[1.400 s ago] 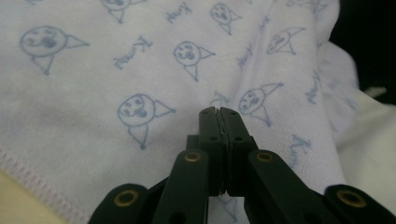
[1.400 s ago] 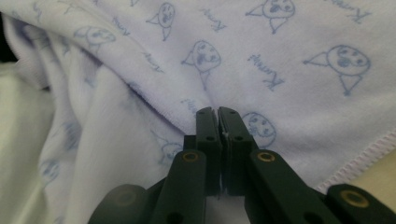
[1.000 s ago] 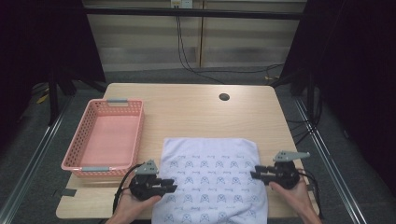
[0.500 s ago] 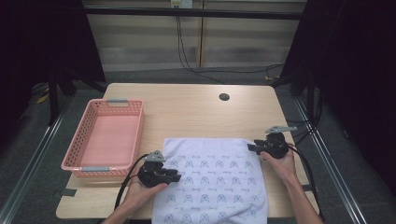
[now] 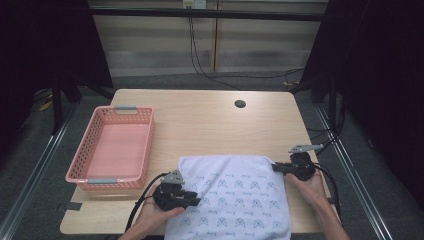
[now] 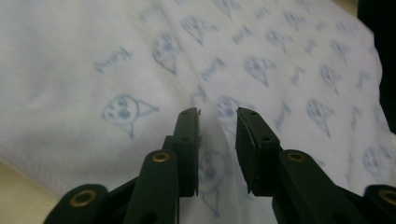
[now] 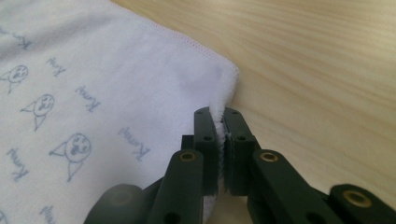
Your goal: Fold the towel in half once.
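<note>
A white towel (image 5: 235, 197) printed with small blue cat faces lies flat on the near half of the wooden table (image 5: 210, 122), its near edge hanging over the table's front edge. A pink plastic basket (image 5: 114, 145) stands on the left part of the table, just beside the towel's far left corner and apart from it. A small dark round hole (image 5: 240, 104) sits in the tabletop toward the far side.

Right gripper (image 5: 280, 167): positioned at the towel's far right corner, held in the person's right hand (image 5: 307, 186). Its jaws have just been closing. In the right gripper view the right gripper (image 7: 219, 135) pinches the hemmed towel (image 7: 93, 93) edge close to the corner, with cloth pressed between both pads and bare table (image 7: 317, 70) just beside the jaws. State: grasping the towel.

Left gripper (image 5: 192, 200): positioned over the towel's left edge, held in the person's left hand (image 5: 152, 215), with its cable trailing off toward the front of the table. In the left gripper view the left gripper (image 6: 218, 126) shows a clear gap between its jaws, with the towel (image 6: 280, 60) lying beneath and between them and the pads not pressing on it. State: released
</note>
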{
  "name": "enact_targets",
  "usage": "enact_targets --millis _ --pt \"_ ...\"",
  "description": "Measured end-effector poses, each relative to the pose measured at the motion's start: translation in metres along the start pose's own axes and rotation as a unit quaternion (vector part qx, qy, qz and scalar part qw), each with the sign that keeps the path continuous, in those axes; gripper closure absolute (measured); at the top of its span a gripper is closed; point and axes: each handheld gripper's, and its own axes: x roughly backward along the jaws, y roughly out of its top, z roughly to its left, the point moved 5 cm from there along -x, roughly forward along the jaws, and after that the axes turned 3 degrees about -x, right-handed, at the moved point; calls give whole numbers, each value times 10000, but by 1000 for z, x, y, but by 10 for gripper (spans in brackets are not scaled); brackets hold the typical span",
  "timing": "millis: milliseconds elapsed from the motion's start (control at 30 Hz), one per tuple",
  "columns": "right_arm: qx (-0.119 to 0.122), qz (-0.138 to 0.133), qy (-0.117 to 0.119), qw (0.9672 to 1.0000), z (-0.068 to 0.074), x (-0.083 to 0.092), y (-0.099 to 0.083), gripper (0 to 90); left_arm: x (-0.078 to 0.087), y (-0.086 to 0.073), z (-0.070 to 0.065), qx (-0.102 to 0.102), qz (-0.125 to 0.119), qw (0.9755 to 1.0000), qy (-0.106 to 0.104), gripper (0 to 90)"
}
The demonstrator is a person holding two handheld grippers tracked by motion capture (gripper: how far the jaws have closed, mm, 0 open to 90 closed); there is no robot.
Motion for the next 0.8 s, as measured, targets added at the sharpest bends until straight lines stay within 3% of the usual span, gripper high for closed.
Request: enact_targets --millis 67,133,200,267,400,500,600,733,800 --pt "-85 -39 39 9999 -2 4 -3 855 5 10 11 76 -218 9995 214 675" --pt "-145 -95 59 9998 -5 5 -5 854 5 18 26 153 -268 9986 432 662" --pt "-139 -101 58 9998 -5 4 -5 854 2 21 39 316 -223 9976 571 642" --pt "-123 -137 79 9998 -5 3 -4 853 0 25 47 293 -221 9970 688 627" --pt "-155 -134 70 9998 -6 2 -4 851 -5 26 67 457 -178 9934 1035 608" --pt "-153 -146 77 9997 -6 2 -3 851 -8 28 72 545 -177 9927 1064 585" --pt "-151 -161 89 9997 -5 2 -2 850 -10 27 76 506 -161 9917 1175 548" --pt "-152 -171 105 9997 -5 2 -2 850 -8 24 84 652 -156 9879 1396 516" --pt "-153 -180 120 9996 -5 2 -2 849 -8 26 82 504 -143 9868 1535 492"
